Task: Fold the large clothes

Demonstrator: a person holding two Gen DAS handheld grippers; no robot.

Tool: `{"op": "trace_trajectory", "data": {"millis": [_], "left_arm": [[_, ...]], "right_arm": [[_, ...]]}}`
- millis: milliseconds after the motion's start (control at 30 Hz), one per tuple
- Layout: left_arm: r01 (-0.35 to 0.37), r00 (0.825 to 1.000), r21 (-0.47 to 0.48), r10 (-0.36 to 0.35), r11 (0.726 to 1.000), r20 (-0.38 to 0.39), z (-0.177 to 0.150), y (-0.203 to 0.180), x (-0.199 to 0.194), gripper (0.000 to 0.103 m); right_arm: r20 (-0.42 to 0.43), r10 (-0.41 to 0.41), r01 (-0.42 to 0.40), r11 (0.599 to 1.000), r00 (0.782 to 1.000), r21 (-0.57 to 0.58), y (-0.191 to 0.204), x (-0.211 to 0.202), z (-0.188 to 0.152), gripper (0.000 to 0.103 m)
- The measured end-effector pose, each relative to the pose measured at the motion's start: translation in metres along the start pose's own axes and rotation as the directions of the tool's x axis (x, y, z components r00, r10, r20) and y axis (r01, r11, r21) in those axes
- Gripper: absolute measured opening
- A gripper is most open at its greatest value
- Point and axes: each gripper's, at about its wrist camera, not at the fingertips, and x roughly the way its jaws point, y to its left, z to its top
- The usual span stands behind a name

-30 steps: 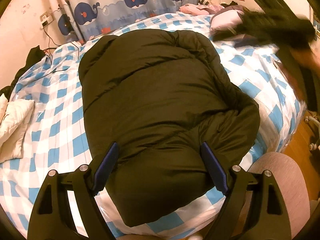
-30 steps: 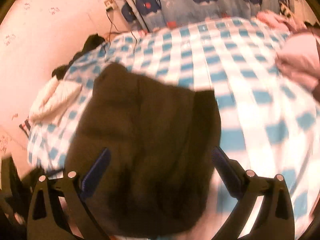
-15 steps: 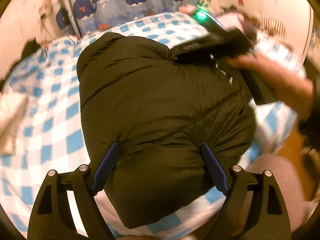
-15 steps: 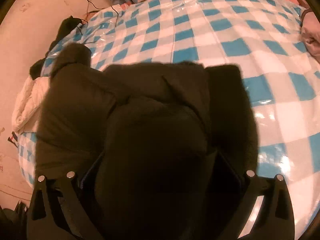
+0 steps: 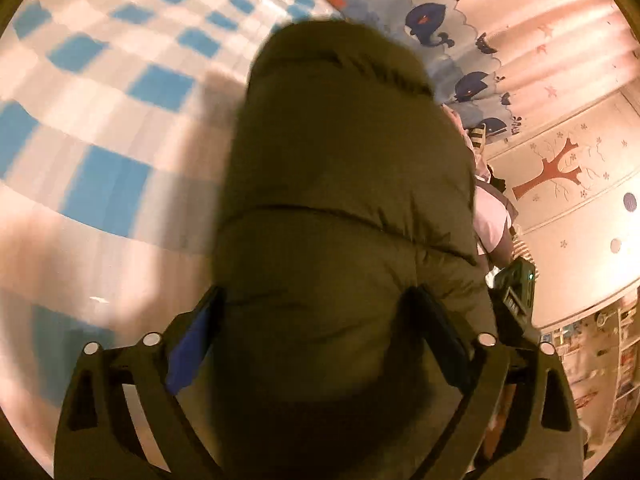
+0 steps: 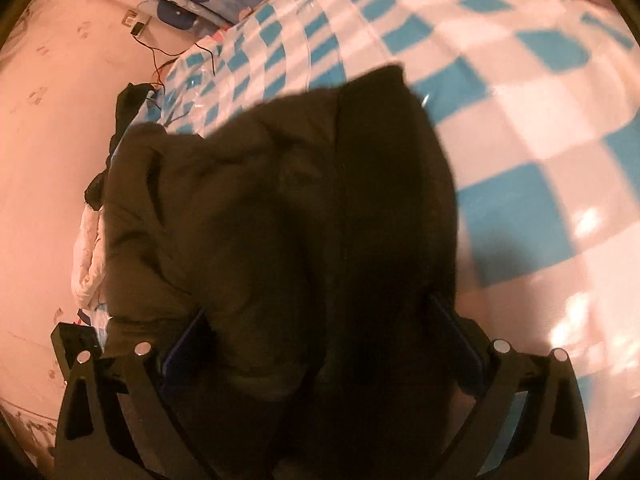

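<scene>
A dark olive puffer jacket [image 5: 340,160] lies bundled on the blue-and-white checked bed sheet [image 5: 100,100]. My left gripper [image 5: 314,292] points down along the jacket, its jaws opening wide, and the padded bulk fills the gap between its blue pads [image 5: 188,344]. In the right wrist view the same jacket [image 6: 280,200] bulges up between the fingers of my right gripper [image 6: 318,306], which stand wide apart and are partly hidden by the cloth. I see no pad pinching the fabric in either view.
A whale-print curtain [image 5: 440,28] hangs behind the bed. Pink clothes [image 5: 492,220] lie beyond the jacket, near a wall with a tree decal [image 5: 560,168]. A white garment [image 6: 88,248] and a black one [image 6: 128,100] sit at the bed's left edge by the wall.
The left view has rolled and swung in close over the jacket. The right gripper has sunk onto the jacket, which now fills the space between its fingers.
</scene>
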Motion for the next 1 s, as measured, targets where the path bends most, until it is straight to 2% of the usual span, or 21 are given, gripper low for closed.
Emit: {"op": "trace_trajectory", "data": {"millis": [67,100,133,200,267,333,400,467,500,567,600,667,700,767,833,933,1000], "left_arm": [[0.01,1.0,0.037,-0.011,0.999,0.015,0.001,-0.011,-0.002,0.089],[0.004,0.999,0.058,-0.006,0.998,0.035,0.0,-0.016,-0.007,0.081],[-0.014,0.997,0.098,0.007,0.995,0.071,0.001,-0.022,-0.016,0.076],[-0.061,0.991,0.144,0.043,0.988,0.126,0.006,-0.028,-0.036,0.074],[-0.134,0.974,0.164,0.1,0.977,0.205,0.014,-0.027,-0.068,0.074],[-0.21,0.954,0.175,0.163,0.962,0.25,0.019,-0.02,-0.092,0.074],[-0.281,0.938,0.166,0.234,0.945,0.254,0.022,-0.004,-0.103,0.074],[-0.318,0.939,0.133,0.293,0.939,0.179,0.023,0.024,-0.099,0.075],[-0.301,0.948,0.093,0.287,0.949,0.14,0.021,0.042,-0.097,0.075],[-0.265,0.957,0.068,0.253,0.962,0.142,0.02,0.052,-0.107,0.075],[-0.265,0.954,0.071,0.252,0.962,0.162,0.018,0.052,-0.114,0.075],[-0.277,0.934,0.08,0.249,0.957,0.256,0.018,0.042,-0.135,0.075],[-0.278,0.927,0.088,0.243,0.957,0.284,0.02,0.038,-0.139,0.075],[-0.292,0.907,0.117,0.236,0.949,0.349,0.029,0.024,-0.145,0.075],[-0.288,0.909,0.152,0.22,0.946,0.353,0.037,0.01,-0.135,0.075],[-0.303,0.925,0.206,0.235,0.931,0.297,0.039,0.001,-0.106,0.075],[-0.365,0.915,0.247,0.296,0.897,0.275,0.029,-0.002,-0.086,0.078]], "right_arm": [[0.005,0.022,-0.022,1.0,1.0,0.015,0.008,0.012,-0.005,0.098],[0.006,0.039,-0.039,0.999,0.999,0.019,0.013,0.017,-0.005,0.098],[0.007,0.061,-0.061,0.998,0.998,0.023,0.02,0.024,-0.005,0.098],[0.002,0.119,-0.119,0.992,0.993,0.03,0.034,0.038,-0.004,0.098],[-0.013,0.214,-0.213,0.976,0.977,0.032,0.055,0.058,-0.004,0.098],[-0.044,0.254,-0.254,0.967,0.966,0.006,0.083,0.081,-0.008,0.098],[-0.091,0.198,-0.204,0.977,0.976,-0.058,0.111,0.103,-0.013,0.098],[-0.093,0.115,-0.126,0.983,0.989,-0.131,0.126,0.113,-0.017,0.098],[-0.083,0.074,-0.086,0.984,0.994,-0.155,0.128,0.113,-0.017,0.098],[-0.082,0.04,-0.052,0.987,0.996,-0.149,0.12,0.104,-0.016,0.097],[-0.076,0.032,-0.043,0.988,0.997,-0.146,0.117,0.097,-0.016,0.097],[-0.03,0.02,-0.025,0.987,0.999,-0.159,0.115,0.073,-0.014,0.097],[0.027,0.015,-0.009,0.98,1.0,-0.2,0.123,0.057,-0.011,0.097],[0.109,0.059,-0.027,0.962,0.992,-0.271,0.146,0.036,-0.005,0.097],[0.156,0.096,-0.036,0.938,0.983,-0.345,0.177,0.028,0.003,0.097],[0.13,0.096,-0.032,0.904,0.987,-0.427,0.214,0.049,0.015,0.097],[0.093,-0.046,0.083,0.894,0.995,-0.44,0.217,0.09,0.025,0.097]]}}
